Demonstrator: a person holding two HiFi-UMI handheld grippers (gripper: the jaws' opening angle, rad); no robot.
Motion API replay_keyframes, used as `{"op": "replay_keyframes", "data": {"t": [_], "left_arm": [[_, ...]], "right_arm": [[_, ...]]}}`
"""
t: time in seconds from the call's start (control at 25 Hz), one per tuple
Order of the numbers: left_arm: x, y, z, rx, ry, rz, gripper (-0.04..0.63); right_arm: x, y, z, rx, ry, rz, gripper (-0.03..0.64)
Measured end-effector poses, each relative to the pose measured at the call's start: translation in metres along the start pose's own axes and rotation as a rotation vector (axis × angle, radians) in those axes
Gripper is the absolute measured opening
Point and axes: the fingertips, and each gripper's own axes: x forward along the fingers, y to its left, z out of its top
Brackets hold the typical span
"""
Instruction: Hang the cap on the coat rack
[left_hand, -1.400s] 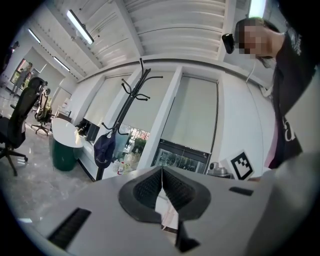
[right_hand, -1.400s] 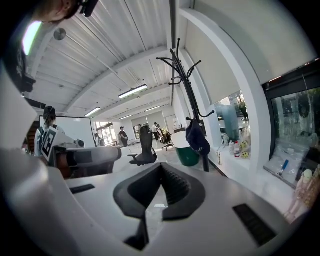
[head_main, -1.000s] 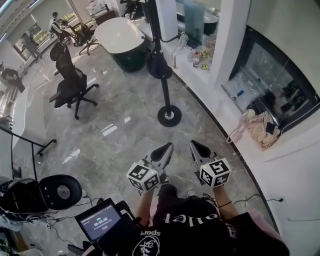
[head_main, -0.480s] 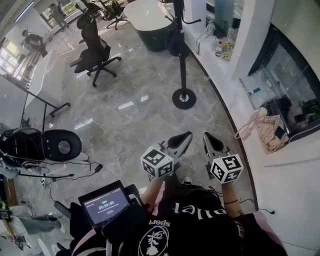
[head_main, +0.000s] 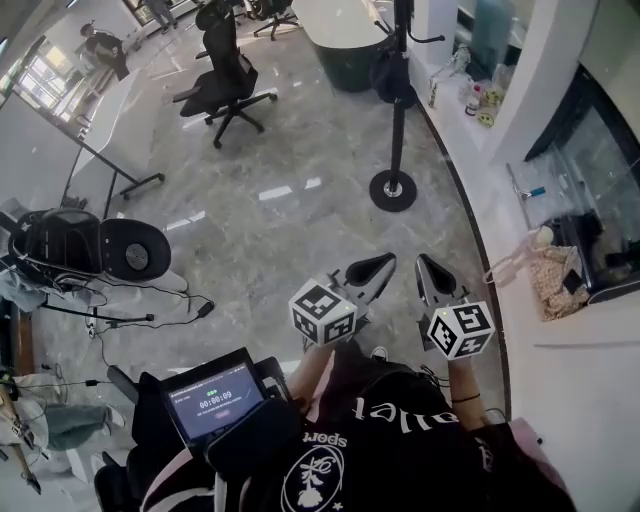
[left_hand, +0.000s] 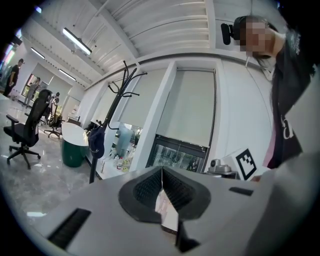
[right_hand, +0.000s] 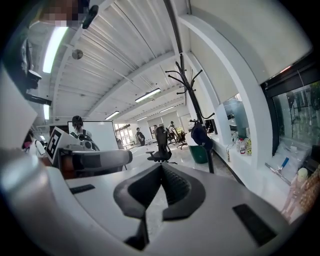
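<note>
The black coat rack (head_main: 399, 120) stands on a round base on the marble floor, up and right of centre in the head view. A dark cap (head_main: 391, 78) hangs on its pole. Both grippers are held side by side well short of it, just in front of the person's body. The left gripper (head_main: 386, 263) is shut with nothing in it, and so is the right gripper (head_main: 427, 264). In the left gripper view the rack (left_hand: 114, 107) and cap (left_hand: 96, 142) are far off to the left of the closed jaws. The right gripper view shows the rack (right_hand: 192, 95) and cap (right_hand: 199, 135) ahead.
A black office chair (head_main: 226, 82) stands left of the rack, and a white tub on a green base (head_main: 345, 30) behind it. A white ledge with bottles (head_main: 478, 100) curves along the right. A black case (head_main: 88, 246), cables and a tablet (head_main: 212, 400) lie at left.
The head view has swung: the rack, chair and floor have slid up and right. Both grippers stay shut and side by side, drifting slightly right.
</note>
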Motion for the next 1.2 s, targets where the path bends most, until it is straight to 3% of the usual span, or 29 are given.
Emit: {"op": "replay_keyframes", "data": {"t": [0.8, 1.2], "left_arm": [[-0.049, 0.051, 0.019, 0.003, 0.004, -0.056, 0.005], [-0.076, 0.079, 0.025, 0.006, -0.009, -0.031, 0.005]], "right_arm": [[0.046, 0.05, 0.003, 0.005, -0.009, -0.068, 0.017], [0.073, 0.073, -0.001, 0.003, -0.003, -0.055, 0.017]]}}
